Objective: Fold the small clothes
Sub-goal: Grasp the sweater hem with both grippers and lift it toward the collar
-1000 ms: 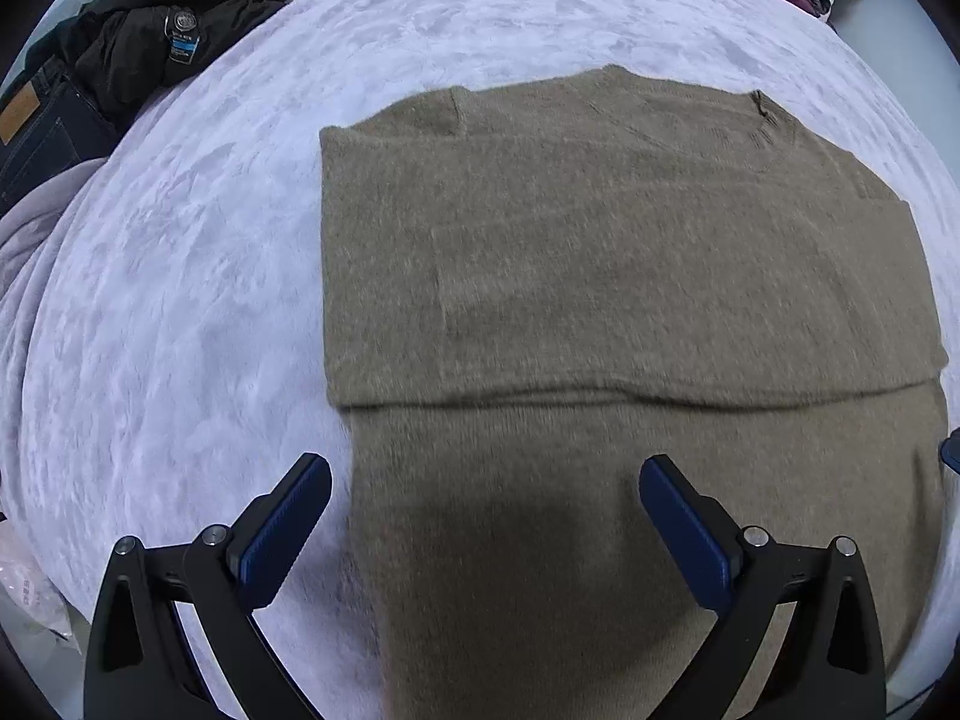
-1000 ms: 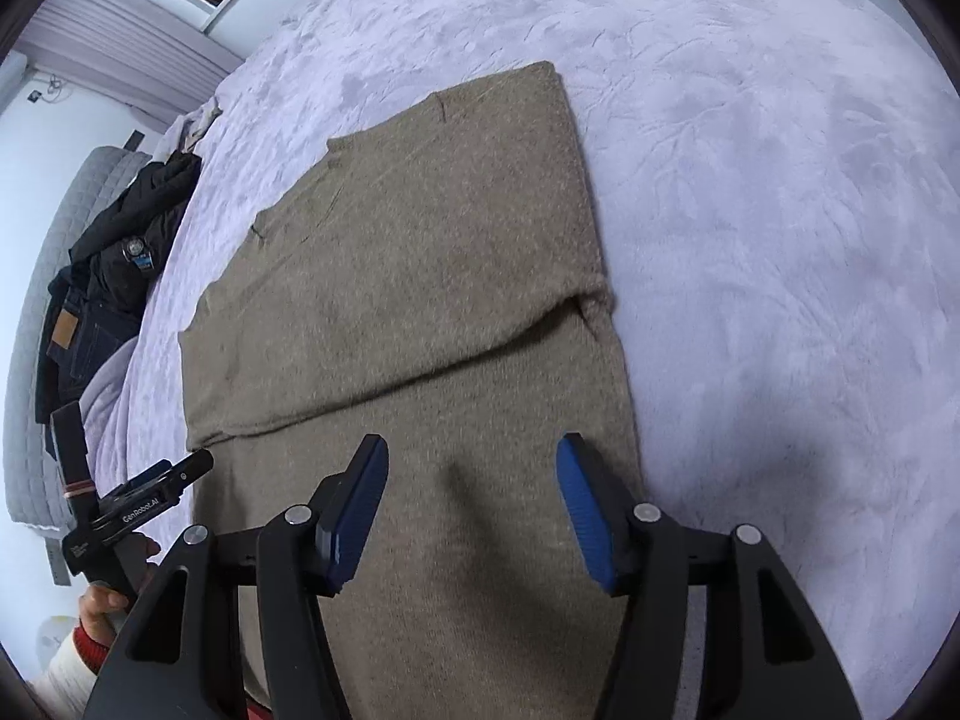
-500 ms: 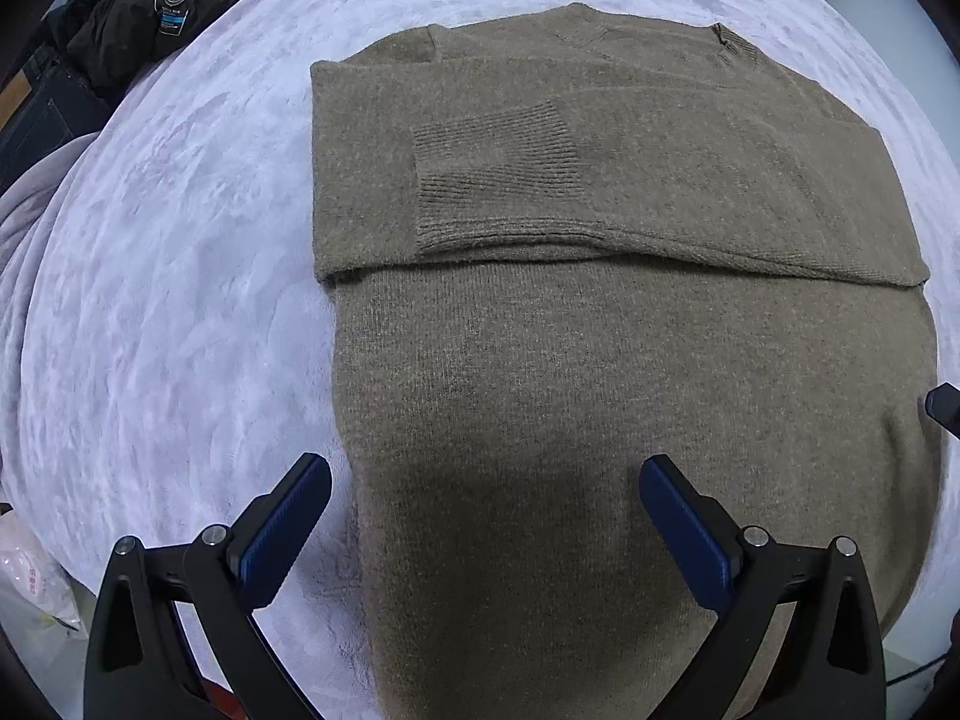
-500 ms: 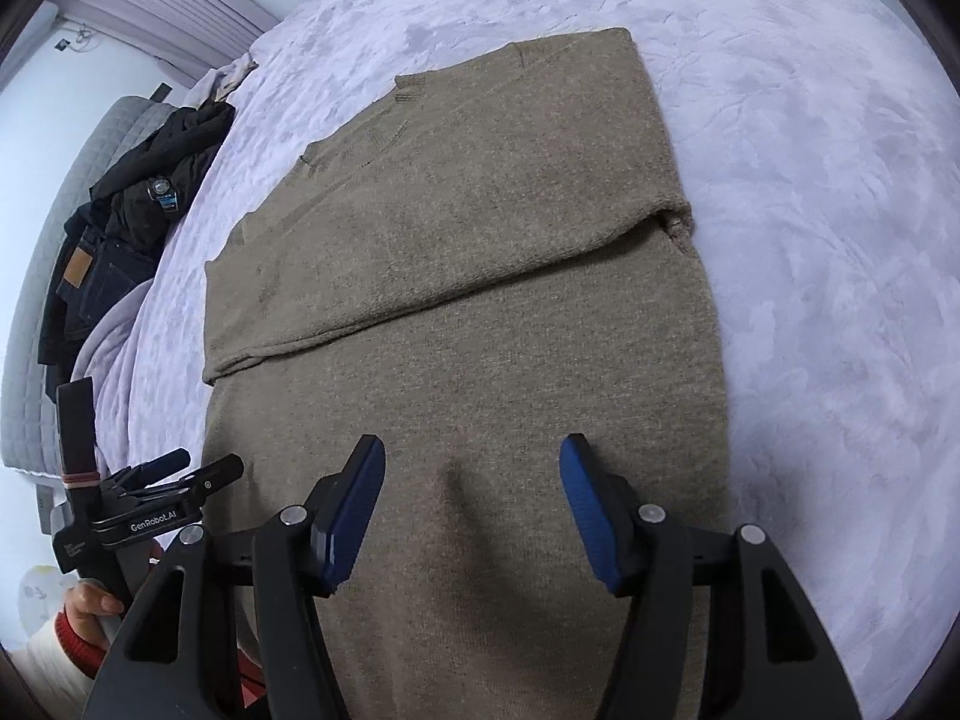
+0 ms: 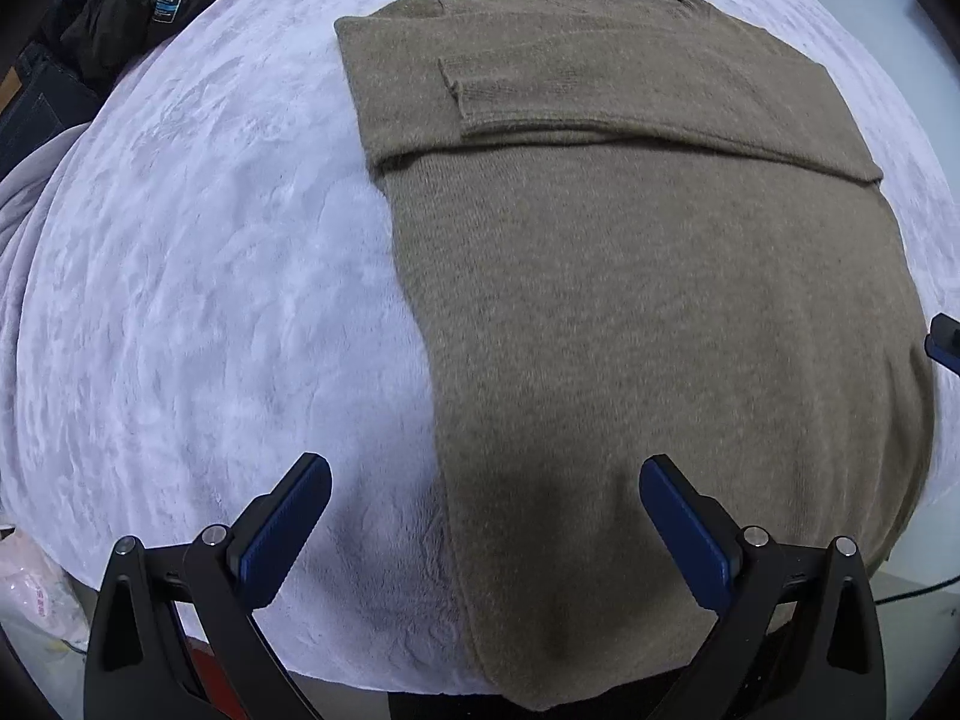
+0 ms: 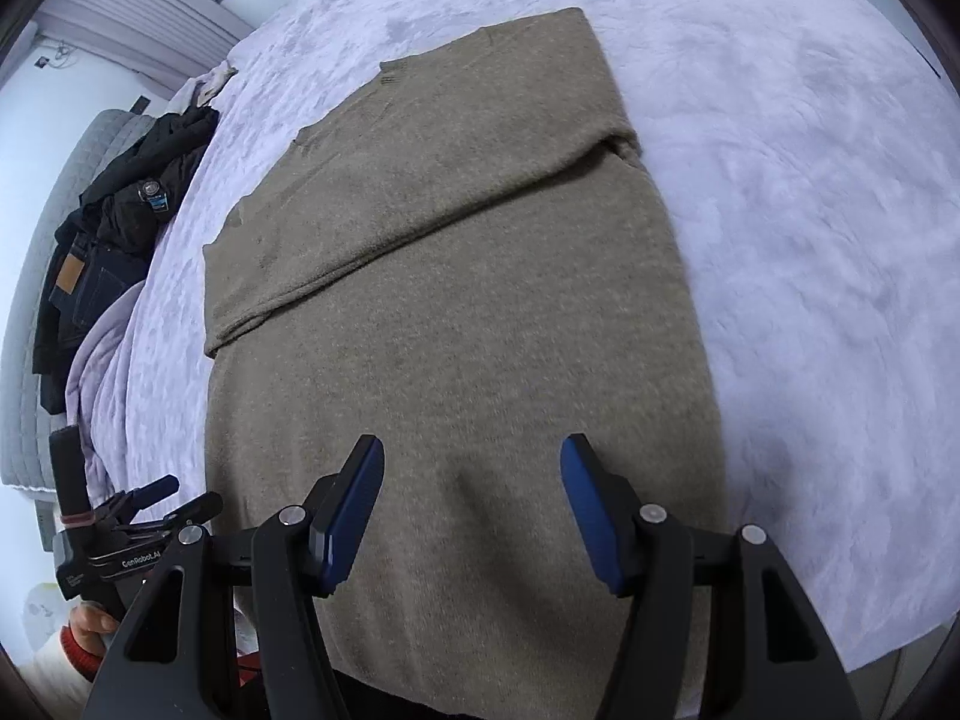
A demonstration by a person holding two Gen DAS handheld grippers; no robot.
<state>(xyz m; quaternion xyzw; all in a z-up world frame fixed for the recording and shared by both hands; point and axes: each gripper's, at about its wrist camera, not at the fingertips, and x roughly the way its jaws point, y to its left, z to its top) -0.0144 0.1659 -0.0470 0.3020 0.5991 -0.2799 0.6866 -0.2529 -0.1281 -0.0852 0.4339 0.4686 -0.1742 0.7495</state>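
Note:
An olive-brown knit sweater (image 5: 648, 300) lies flat on the lavender plush bedspread (image 5: 210, 300), with both sleeves folded across the chest and a ribbed cuff (image 5: 480, 90) on top. My left gripper (image 5: 483, 474) hangs open above the sweater's lower left edge, one finger over the bedspread and one over the knit. My right gripper (image 6: 473, 450) is open above the lower part of the sweater (image 6: 468, 312), with nothing between its pads. The right wrist view shows the left gripper (image 6: 189, 492) at the lower left, held by a hand (image 6: 90, 621). The right gripper's tip (image 5: 945, 342) peeks in at the left view's right edge.
A heap of dark clothes (image 5: 138, 6) and jeans (image 5: 30, 102) lies at the bed's far left, also seen as dark clothes (image 6: 138, 192) in the right wrist view. A grey padded headboard (image 6: 42, 276) is behind. The bed's near edge runs just under both grippers.
Both grippers have drawn back toward the sweater's hem and the near bed edge. The left one has also slid left, so it now straddles the sweater's side edge. Both stay open.

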